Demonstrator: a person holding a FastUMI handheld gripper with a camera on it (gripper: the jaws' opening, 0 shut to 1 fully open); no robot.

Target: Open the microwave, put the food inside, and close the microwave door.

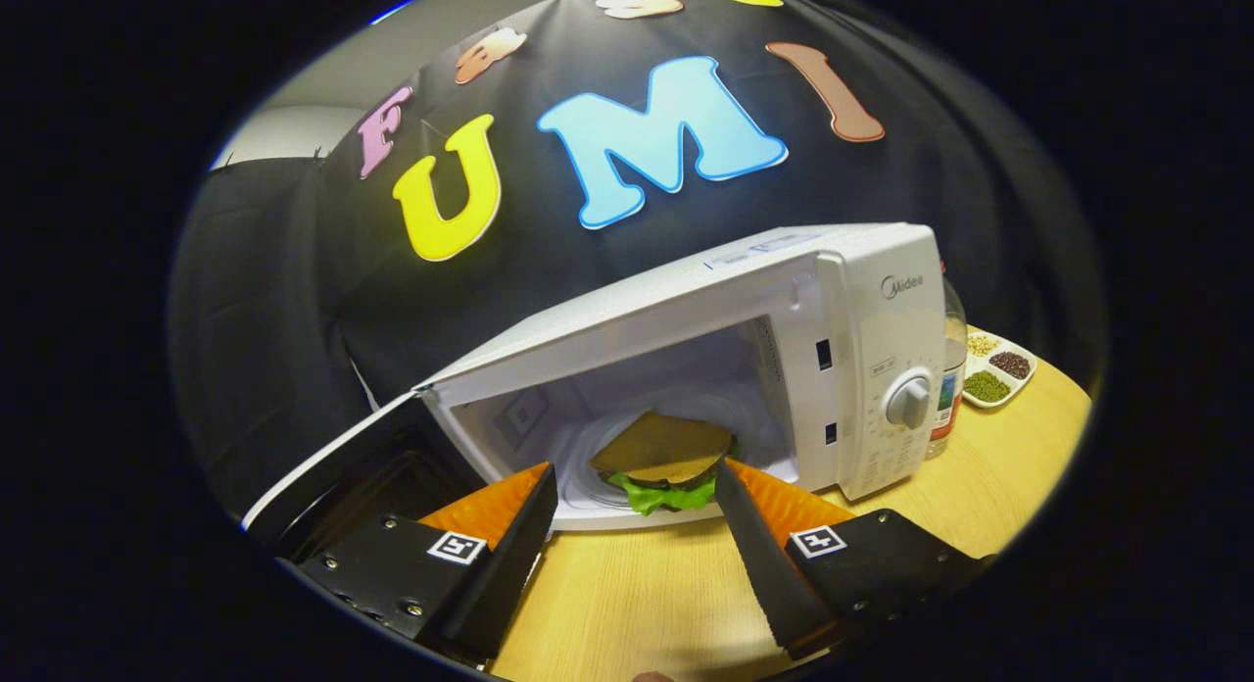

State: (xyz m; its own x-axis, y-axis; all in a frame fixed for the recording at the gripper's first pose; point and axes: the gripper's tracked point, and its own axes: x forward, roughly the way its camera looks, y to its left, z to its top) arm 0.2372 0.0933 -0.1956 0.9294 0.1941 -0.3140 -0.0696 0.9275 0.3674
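On my far left, the microwave door hangs wide open, swung out to the side with its dark window facing up toward me. Next comes my left finger, and then the gap between my two fingers, where I can see bare wooden table. My tongs are spread apart and they are pinching nothing. Just past the tips of my fingers is the sandwich. It sits inside the microwave, near the front of the opening, on the round glass plate on the floor of the oven. The sandwich has brown bread on top and green lettuce poking out at the front. My fingers do not touch it. Then comes my right finger, with its tip close to the right side of the sandwich. Farther right is the white panel of the microwave with a round knob. Just beside the microwave stands a clear bottle with a label. Past the bottle, near the far edge of the table, lies a small white tray with little heaps of beans or seeds in it, some green, some dark, some pale.
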